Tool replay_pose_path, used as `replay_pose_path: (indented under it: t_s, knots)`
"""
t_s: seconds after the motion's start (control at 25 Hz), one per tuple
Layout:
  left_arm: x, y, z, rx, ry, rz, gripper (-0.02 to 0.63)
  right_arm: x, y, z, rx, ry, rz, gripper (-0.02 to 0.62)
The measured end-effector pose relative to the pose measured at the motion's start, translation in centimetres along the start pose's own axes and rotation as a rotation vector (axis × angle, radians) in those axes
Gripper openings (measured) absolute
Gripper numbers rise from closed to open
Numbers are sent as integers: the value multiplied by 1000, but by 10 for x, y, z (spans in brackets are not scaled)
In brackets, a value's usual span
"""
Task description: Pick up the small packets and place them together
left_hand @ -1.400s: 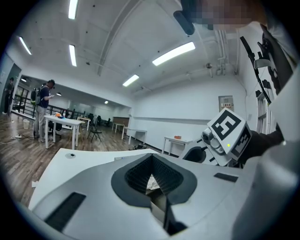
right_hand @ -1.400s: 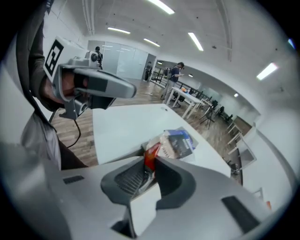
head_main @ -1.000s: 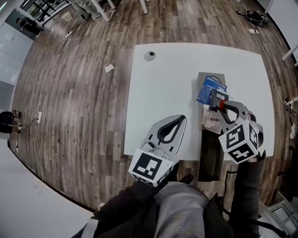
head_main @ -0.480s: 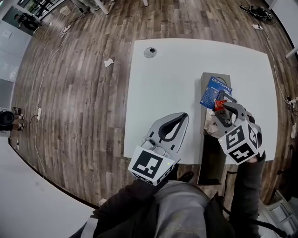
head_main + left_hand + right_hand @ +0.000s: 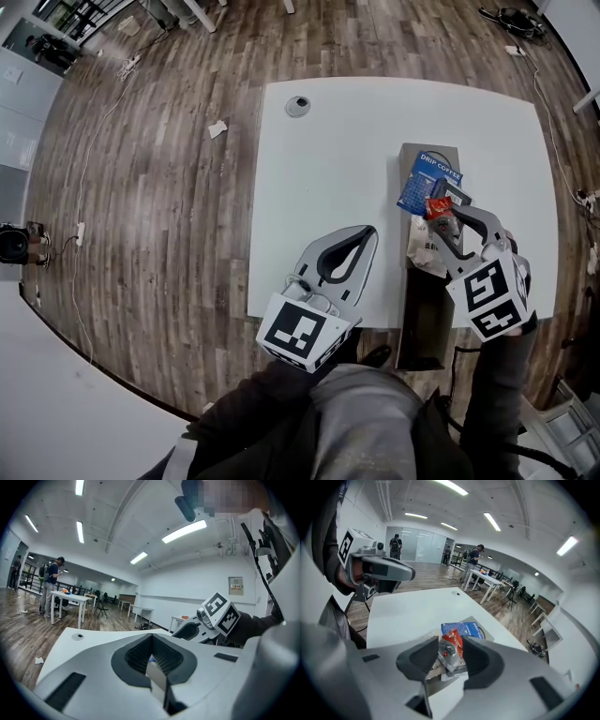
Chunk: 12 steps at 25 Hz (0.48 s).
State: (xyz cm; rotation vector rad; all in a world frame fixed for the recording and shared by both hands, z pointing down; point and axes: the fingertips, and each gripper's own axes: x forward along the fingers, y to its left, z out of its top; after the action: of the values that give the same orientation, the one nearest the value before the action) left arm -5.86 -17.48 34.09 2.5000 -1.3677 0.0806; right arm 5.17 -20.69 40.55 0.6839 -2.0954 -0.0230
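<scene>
Left hand pose: I see my left gripper [image 5: 368, 232] held almost level over the near left part of the white table [image 5: 319, 159], with its marker cube close to my body and its tip aimed away from me.
Left jaws: closed tip to tip, with only the hollow between the pads and nothing held.
Table far edge: a small round fitting [image 5: 297, 106] sits alone, well apart from both grippers.
Tray: a long dark tray [image 5: 424, 328] lies along the right side of the table, its near end reaching past the table's near edge.
Packets: a blue packet [image 5: 427, 180] lies at the tray's far end and a pale packet [image 5: 424, 251] nearer me. A red packet [image 5: 437, 206] rests on top between them, touching the blue one.
Right hand pose: my right gripper [image 5: 447, 216] tilts steeply down over that pile, my dark sleeve behind it.
Right jaws: about half open, having just been opening. The red packet stands between the pads, which do not appear to press on it.
Left gripper view only: it shows the room at table height, with a person standing by a far table.
Right gripper view only: it shows the red packet close up, its lower part silvery, with the blue packet just beyond it.
</scene>
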Motion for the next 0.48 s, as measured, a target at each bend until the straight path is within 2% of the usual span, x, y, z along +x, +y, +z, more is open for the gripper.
replay_pose_path:
  t_s: [0.2, 0.32, 0.48]
  knots:
    - [-6, -21, 3, 27, -12, -12, 2, -34, 9, 1, 107, -128, -10, 155]
    - [-17, -43, 3, 23, -22, -30, 2, -68, 27, 7, 243, -286, 29, 153]
    - [-37, -85, 4, 48, -45, -52, 2, -123, 56, 11, 409, -521, 24, 141]
